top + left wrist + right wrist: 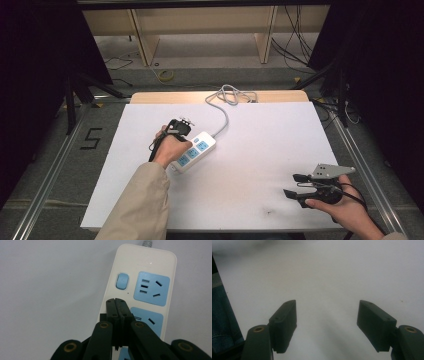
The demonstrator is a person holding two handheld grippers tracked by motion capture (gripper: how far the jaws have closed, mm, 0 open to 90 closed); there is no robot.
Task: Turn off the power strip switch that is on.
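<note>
**Closed jaws poised over the power strip's switch**

The left gripper (116, 301) has its jaws pressed flat together with nothing between them, tips hovering over or resting on the power strip (140, 290); contact cannot be told. Just ahead of the tips sits the blue switch (122, 281), and to their right the blue sockets (151, 288). The right gripper (327, 322) idles well apart, at the near right of the white table (260, 165), jaws spread wide over bare surface.

The strip looks like a rigid plastic box, light enough to skid on the smooth tabletop if pushed sideways. Its glossy shell would likely be slippery under hard pads, so a hold across the two long edges, mid-length, seems safest. The grey cable (223, 117) running from the far end is stiff enough to tug the strip back. The switch probably wants a straight downward press, not a sideways nudge.
</note>
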